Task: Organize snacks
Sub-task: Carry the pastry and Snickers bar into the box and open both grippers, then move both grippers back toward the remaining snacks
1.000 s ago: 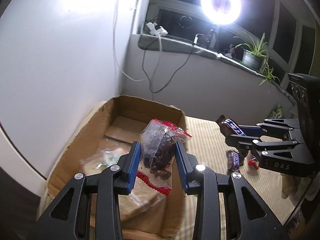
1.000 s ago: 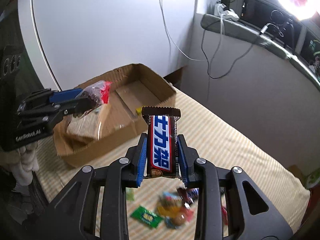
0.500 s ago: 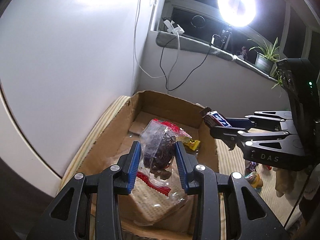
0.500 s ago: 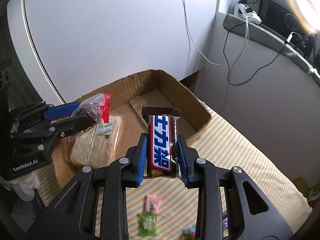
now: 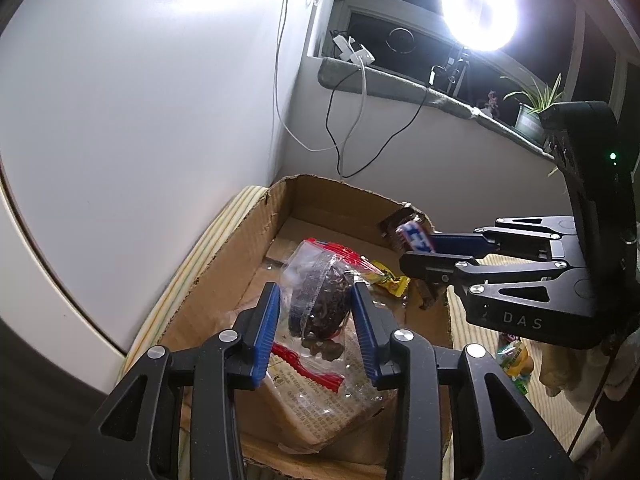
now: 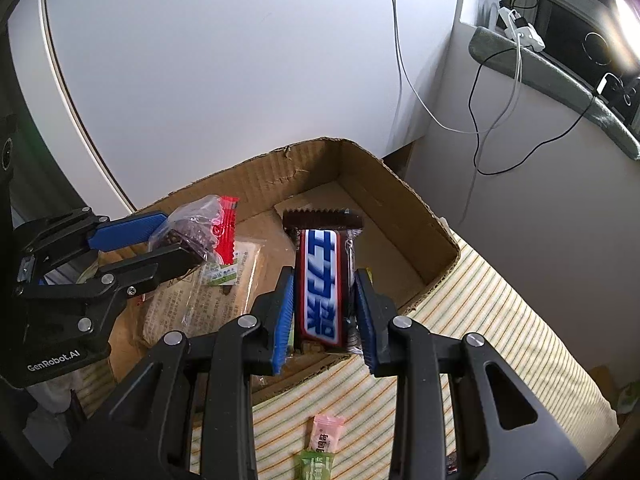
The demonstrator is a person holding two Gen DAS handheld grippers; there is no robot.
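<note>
An open cardboard box (image 5: 256, 240) (image 6: 400, 200) lies on a striped cloth. My left gripper (image 5: 316, 292) (image 6: 180, 236) hangs over the box with a clear bag of dark snacks with a red seal (image 5: 320, 304) (image 6: 192, 228) between its blue pads. Its jaws are opening, and the bag still hangs between them. My right gripper (image 6: 325, 280) (image 5: 416, 250) is shut on a brown chocolate bar with a blue and white label (image 6: 320, 300) (image 5: 412, 234), held upright above the box's right side. A flat pale packet (image 5: 312, 400) (image 6: 188, 304) and a yellow sweet (image 5: 390, 282) lie in the box.
The striped cloth (image 6: 500, 320) carries loose sweets, a pink one (image 6: 326, 434) and a green one (image 6: 314, 466). A white wall stands close behind the box. Cables (image 5: 332, 128) hang from a window ledge, where a bright ring lamp (image 5: 478, 10) and a plant (image 5: 536, 100) stand.
Both grippers have come over the box. The right one carried the bar from above the loose sweets to the box's edge. The left pads now stand slightly wider around the bag.
</note>
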